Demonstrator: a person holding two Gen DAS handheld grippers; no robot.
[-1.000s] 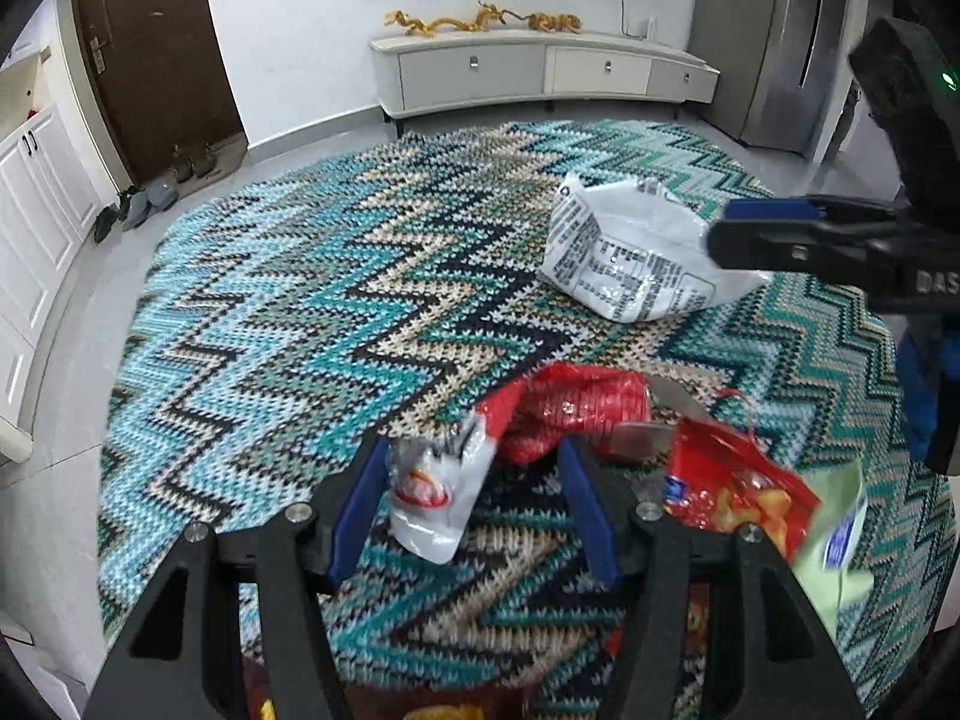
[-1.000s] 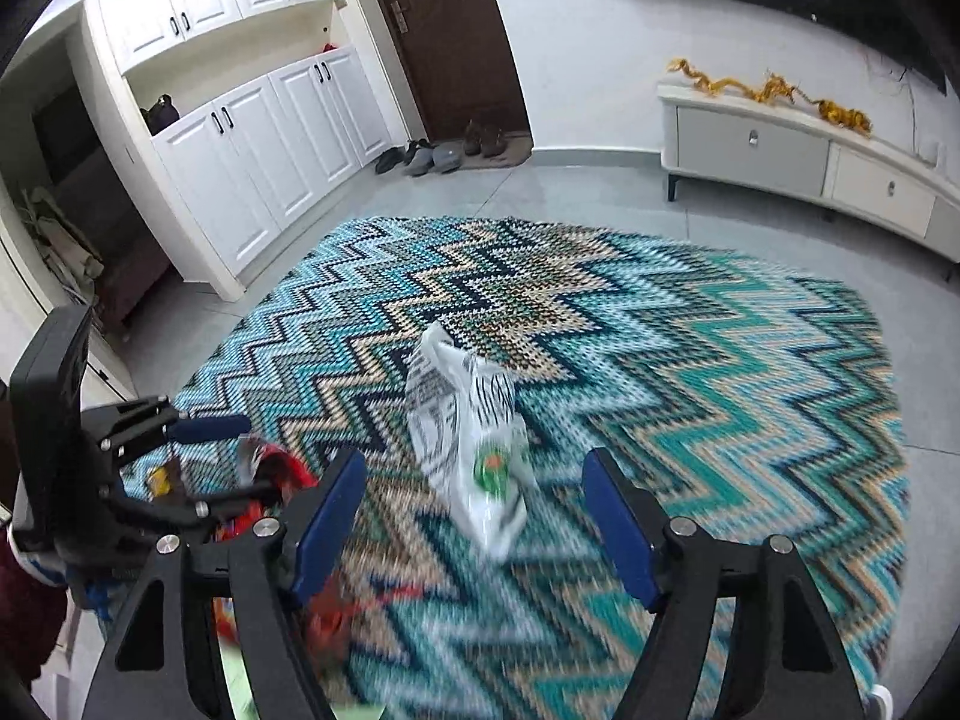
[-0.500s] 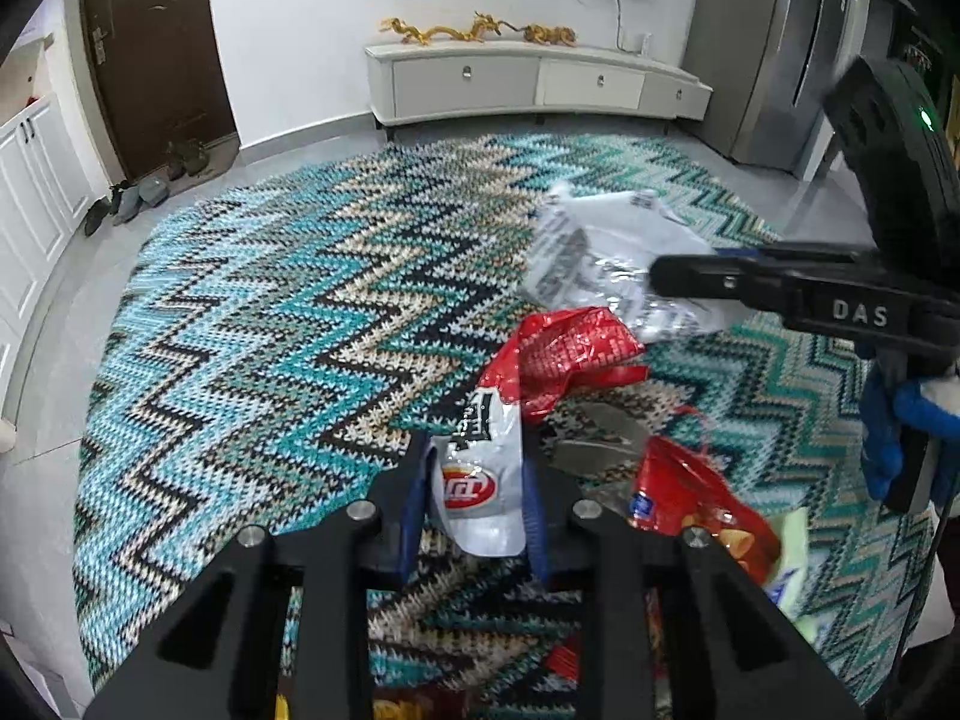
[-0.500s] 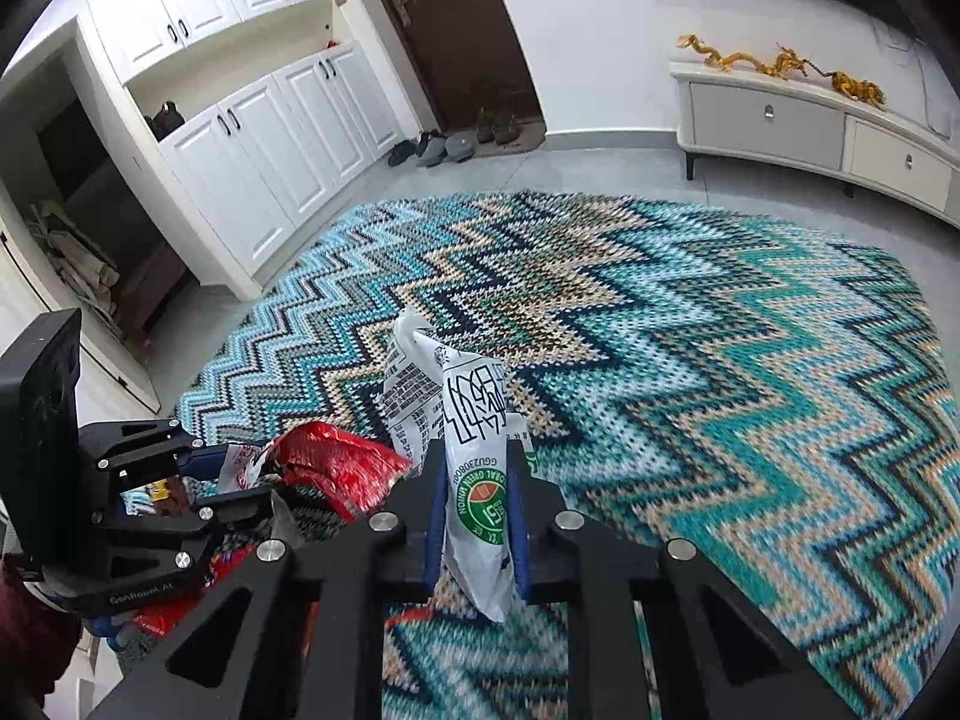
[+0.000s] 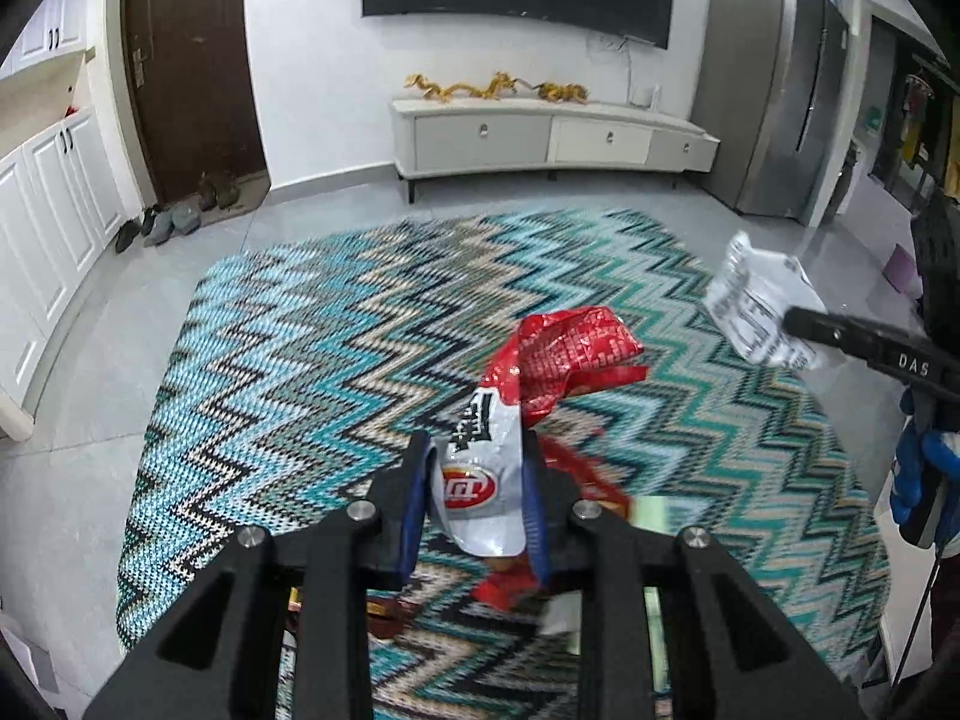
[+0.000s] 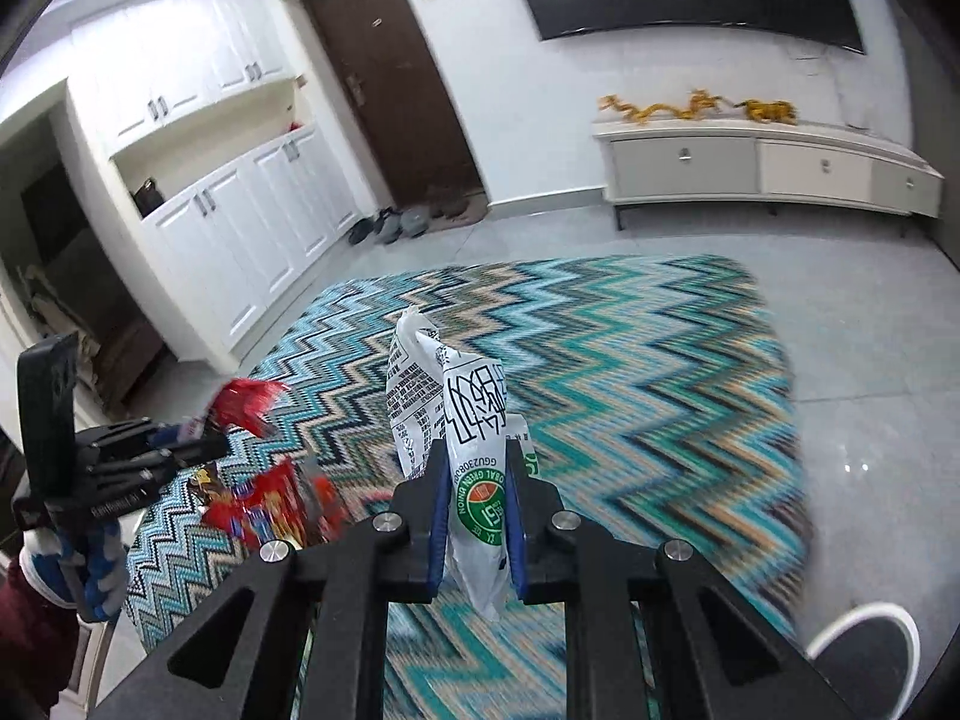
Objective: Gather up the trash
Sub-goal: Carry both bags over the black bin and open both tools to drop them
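Observation:
My left gripper (image 5: 477, 495) is shut on a red and silver snack wrapper (image 5: 510, 420) and holds it up above the zigzag rug (image 5: 312, 372). My right gripper (image 6: 477, 513) is shut on a white printed plastic bag (image 6: 462, 420), also lifted off the rug. The white bag shows in the left wrist view (image 5: 756, 312) at the right, and the red wrapper shows in the right wrist view (image 6: 243, 405) at the left. More red and green wrappers (image 6: 270, 507) lie on the rug below the left gripper.
A white TV cabinet (image 5: 552, 138) stands at the far wall under a TV. A dark door (image 5: 186, 72) with shoes (image 5: 174, 219) by it is at the left. White cupboards (image 6: 240, 216) line the left wall. A shoe tip (image 6: 864, 654) is at lower right.
Both grippers closed on their items, the left on the red wrapper, the right on the white bag, and lifted them up off the rug.

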